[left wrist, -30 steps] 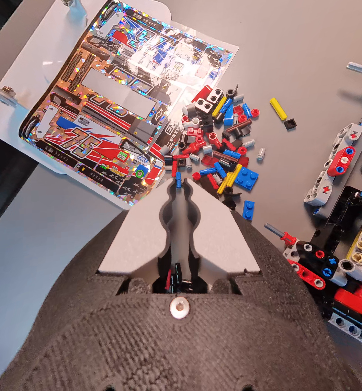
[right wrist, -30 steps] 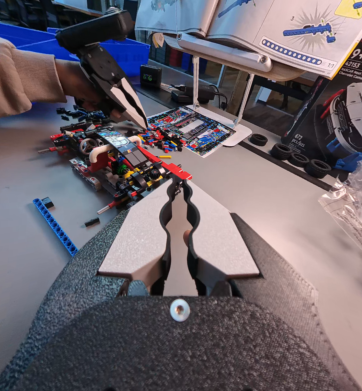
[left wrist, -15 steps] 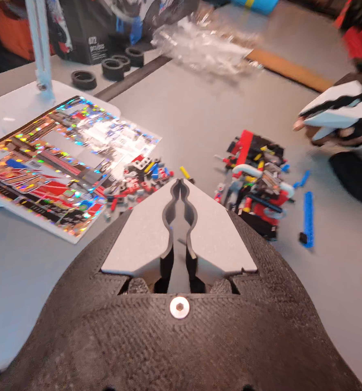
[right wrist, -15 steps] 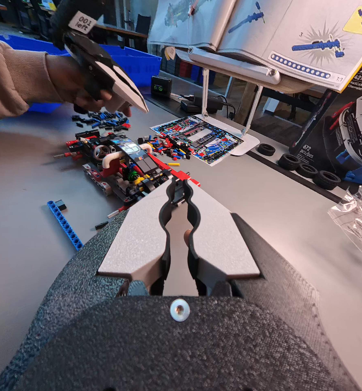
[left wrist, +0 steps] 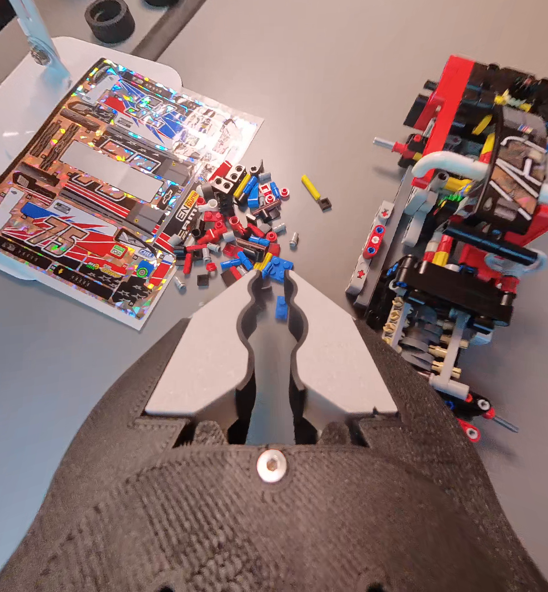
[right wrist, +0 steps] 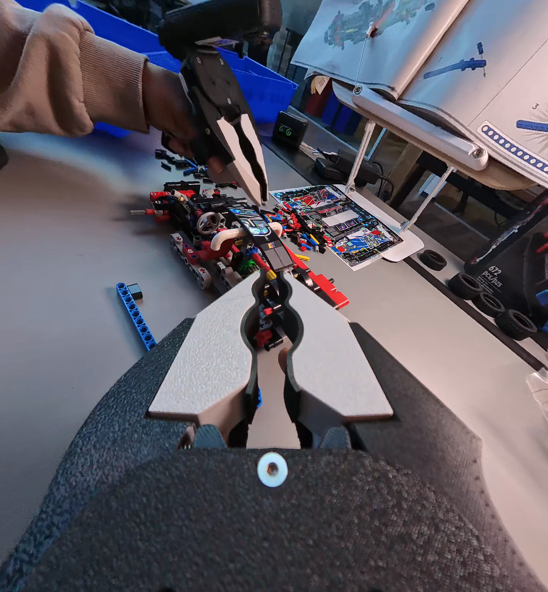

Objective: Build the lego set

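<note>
grey table (left wrist: 362,80), blue bins (right wrist: 260,80) behind

The tabletop (left wrist: 330,80) is plain grey. At centre, the loose piece pile (left wrist: 240,224) mixes red, blue, black, grey and yellow. At left the sticker sheet (left wrist: 99,179) glitters holographic with red, blue and black graphics. At right the car model (left wrist: 477,224) is red and black with yellow accents. The fingers (left wrist: 212,349) are pale grey, edged black.

Loose-parts pile (left wrist: 240,224) between sticker sheet (left wrist: 83,179) at left and car model (left wrist: 471,243) at right, all on table (left wrist: 314,80).
</note>
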Demonstrator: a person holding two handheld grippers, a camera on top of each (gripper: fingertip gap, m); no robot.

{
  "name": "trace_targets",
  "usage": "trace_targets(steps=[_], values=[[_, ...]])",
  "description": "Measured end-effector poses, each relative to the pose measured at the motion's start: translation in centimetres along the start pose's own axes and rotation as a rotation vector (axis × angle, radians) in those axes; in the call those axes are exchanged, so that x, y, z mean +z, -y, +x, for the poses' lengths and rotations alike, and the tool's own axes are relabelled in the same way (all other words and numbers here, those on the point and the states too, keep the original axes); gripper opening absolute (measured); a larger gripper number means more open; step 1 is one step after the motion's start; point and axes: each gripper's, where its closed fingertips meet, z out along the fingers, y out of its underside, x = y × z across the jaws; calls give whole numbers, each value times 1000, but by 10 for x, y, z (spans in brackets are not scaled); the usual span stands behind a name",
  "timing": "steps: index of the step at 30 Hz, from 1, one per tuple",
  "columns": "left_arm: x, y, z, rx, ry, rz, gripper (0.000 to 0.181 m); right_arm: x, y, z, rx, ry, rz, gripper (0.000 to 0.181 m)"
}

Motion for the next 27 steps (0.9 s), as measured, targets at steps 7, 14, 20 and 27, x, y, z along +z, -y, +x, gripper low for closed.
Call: trace_targets(steps=[7,14,20,27], values=[[20,-6,-7,158,9,-127,10,-2,-2,3,-2,-14,-9,4],[23,-13,-9,200,8,-181,6,-2,-4,3,9,-2,-12,4],[19,-8,-10,164,14,-131,3,-3,-4,5,14,-7,-8,4],[-26,47,27,-176,-263,302,3,-2,3,6,61,-1,29,4]])
